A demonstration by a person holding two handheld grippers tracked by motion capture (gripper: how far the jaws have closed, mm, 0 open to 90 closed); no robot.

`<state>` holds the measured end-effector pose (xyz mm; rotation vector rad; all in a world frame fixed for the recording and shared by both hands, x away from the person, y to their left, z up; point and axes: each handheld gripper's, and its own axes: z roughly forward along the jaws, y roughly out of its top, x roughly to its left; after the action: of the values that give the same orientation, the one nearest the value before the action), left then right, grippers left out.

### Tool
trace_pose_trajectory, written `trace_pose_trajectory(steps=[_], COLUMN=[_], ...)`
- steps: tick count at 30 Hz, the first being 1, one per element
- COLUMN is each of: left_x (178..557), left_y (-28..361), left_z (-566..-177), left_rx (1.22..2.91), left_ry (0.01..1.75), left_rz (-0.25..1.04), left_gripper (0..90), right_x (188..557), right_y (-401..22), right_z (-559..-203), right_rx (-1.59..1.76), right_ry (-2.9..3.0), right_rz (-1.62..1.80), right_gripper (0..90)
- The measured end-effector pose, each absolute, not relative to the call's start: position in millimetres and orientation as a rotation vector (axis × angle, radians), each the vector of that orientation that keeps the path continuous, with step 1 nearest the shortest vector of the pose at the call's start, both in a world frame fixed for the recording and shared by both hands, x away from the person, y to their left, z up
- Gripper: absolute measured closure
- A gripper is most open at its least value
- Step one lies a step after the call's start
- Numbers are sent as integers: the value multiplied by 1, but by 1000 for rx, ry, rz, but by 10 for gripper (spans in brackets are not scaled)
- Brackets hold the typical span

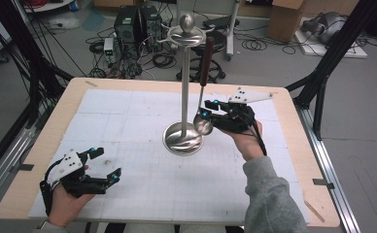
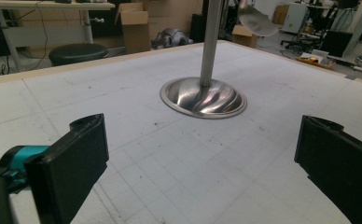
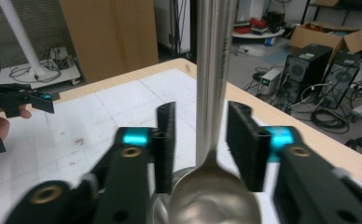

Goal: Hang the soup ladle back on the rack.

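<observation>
White gridded table (image 1: 143, 194), ladle (image 1: 203, 124) hanging on steel stand (image 1: 185, 87) between parted right tongs (image 1: 207, 108); left tongs (image 1: 105, 164) spread

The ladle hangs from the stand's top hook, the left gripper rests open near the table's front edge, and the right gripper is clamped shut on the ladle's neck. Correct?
Not quite. The right gripper is not clamped: in the right gripper view its jaws stand apart on either side of the ladle, with gaps showing. The ladle does hang from the stand, and the left gripper is open.
</observation>
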<state>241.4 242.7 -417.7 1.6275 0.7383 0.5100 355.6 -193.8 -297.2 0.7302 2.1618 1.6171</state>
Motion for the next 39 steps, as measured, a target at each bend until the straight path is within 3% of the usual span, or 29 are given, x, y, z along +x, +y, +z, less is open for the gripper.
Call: trace_pose_trajectory(steps=[13, 19, 20, 39], left_x=[241, 242, 242, 243], left_y=[242, 241, 241, 240], left_z=[-418, -418, -418, -418], left_rx=[1626, 1623, 1625, 1626], left_ry=[735, 736, 738, 731], left_rz=[508, 507, 508, 503], left_gripper=[32, 32, 32, 32], right_x=[336, 329, 327, 305], right_y=[-211, -222, -223, -273], right_z=[-317, -326, -328, -371], right_rx=[653, 658, 676, 789], right_ry=[2173, 2136, 2132, 2057], right_rz=[1679, 1689, 1690, 1667], right_gripper=[173, 71, 4, 1])
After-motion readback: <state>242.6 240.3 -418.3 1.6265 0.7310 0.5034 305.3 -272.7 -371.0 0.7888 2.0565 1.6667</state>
